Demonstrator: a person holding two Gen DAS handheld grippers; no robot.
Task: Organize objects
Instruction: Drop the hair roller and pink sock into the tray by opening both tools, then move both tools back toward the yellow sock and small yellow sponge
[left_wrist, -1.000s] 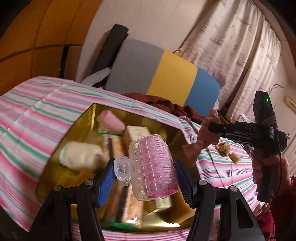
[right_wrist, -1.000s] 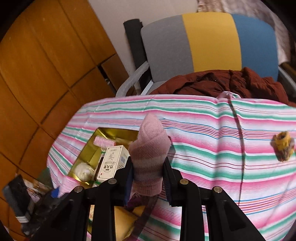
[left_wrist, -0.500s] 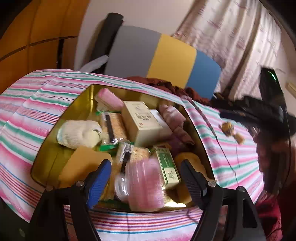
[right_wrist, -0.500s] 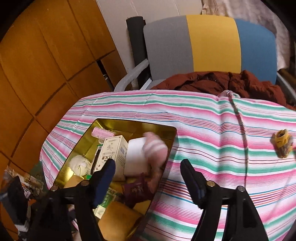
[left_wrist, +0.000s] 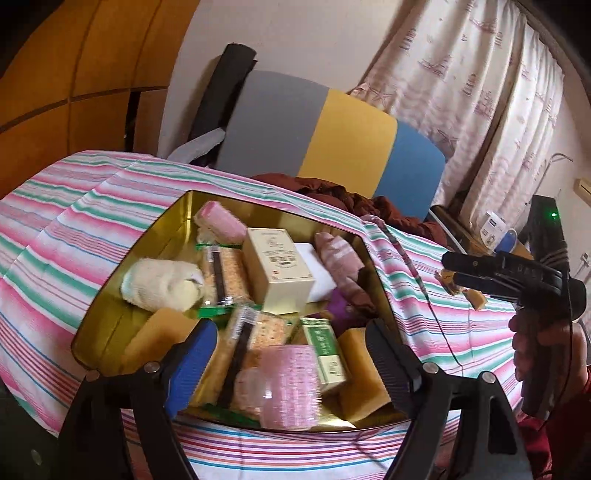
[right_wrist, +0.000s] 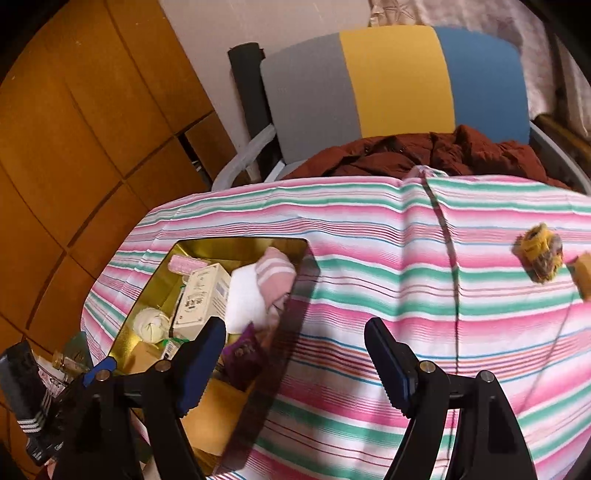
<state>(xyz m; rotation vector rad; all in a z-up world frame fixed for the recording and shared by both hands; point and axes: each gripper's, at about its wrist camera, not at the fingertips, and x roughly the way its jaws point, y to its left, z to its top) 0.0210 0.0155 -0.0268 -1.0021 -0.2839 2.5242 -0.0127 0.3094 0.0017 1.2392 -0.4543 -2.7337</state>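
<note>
Fingers of left gripper and right gripper spread wide, empty; gold tin full.

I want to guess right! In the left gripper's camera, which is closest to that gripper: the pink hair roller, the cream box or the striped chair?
1. Pink hair roller, between the left gripper's fingers.
2. Cream box, middle of the gold tin.
3. Striped chair, behind the table.

Tricolour chair, curtain, striped tablecloth
</note>
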